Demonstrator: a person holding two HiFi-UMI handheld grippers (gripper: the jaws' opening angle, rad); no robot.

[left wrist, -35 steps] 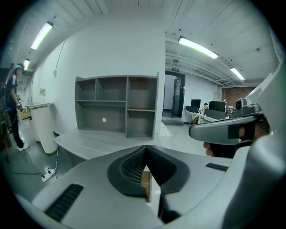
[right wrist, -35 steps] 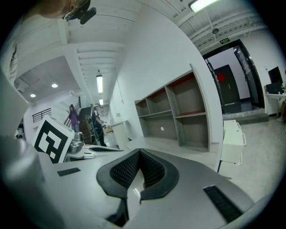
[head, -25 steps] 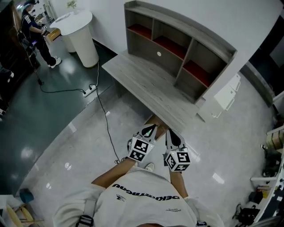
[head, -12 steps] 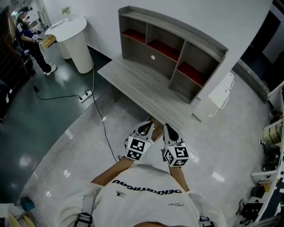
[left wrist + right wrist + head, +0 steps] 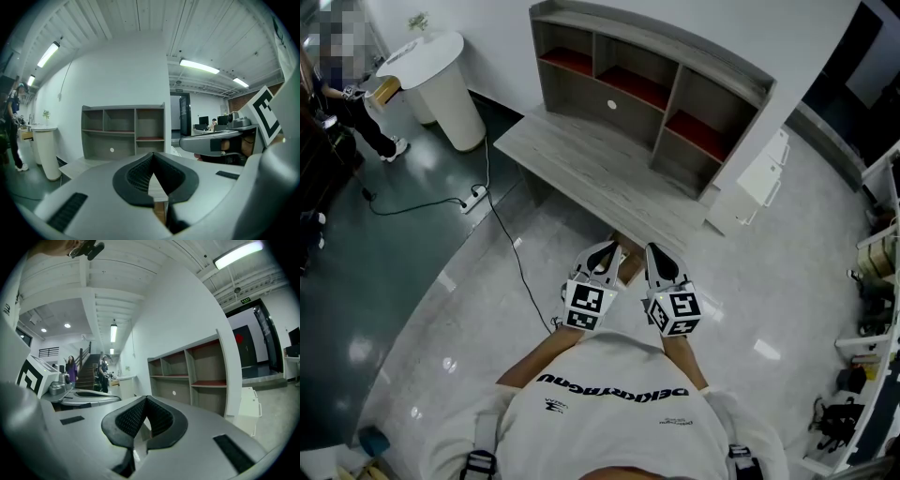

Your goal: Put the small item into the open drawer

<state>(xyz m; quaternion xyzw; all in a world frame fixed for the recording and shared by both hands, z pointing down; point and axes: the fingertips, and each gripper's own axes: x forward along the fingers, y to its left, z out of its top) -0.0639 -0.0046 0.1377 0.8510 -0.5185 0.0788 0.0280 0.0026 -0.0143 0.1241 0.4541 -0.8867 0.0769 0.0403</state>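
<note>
— Left hand-held gripper (image 5: 605, 251): wide or closed?
— Closed. Its own view shows the two dark jaws meeting at the tips with nothing pinched. Only a slit lower down lets a strip of the pale worktop (image 5: 581, 159) show through.
— And the right hand-held gripper (image 5: 656, 253)?
— The same. Its tips are together, and I see nothing clamped in its view.
— Where is the small item?
— I can't pick it out in any view.
— The drawer?
— From the head view, a brown wooden piece (image 5: 628, 265) shows between the two grippers. It sits just under the worktop's near edge, at 12 o'clock from the person. The grippers cover most of it, so I can't tell whether it is the drawer.
— What surrounds them?
— A shelf unit (image 5: 694, 94) stands at the back of the worktop, at 12 o'clock. A white round stand (image 5: 441, 80) is at 10 o'clock. A black cable (image 5: 502, 234) trails over the floor at 9 o'clock from the grippers. The white shirt (image 5: 609, 422) hides part of the forearms.
</note>
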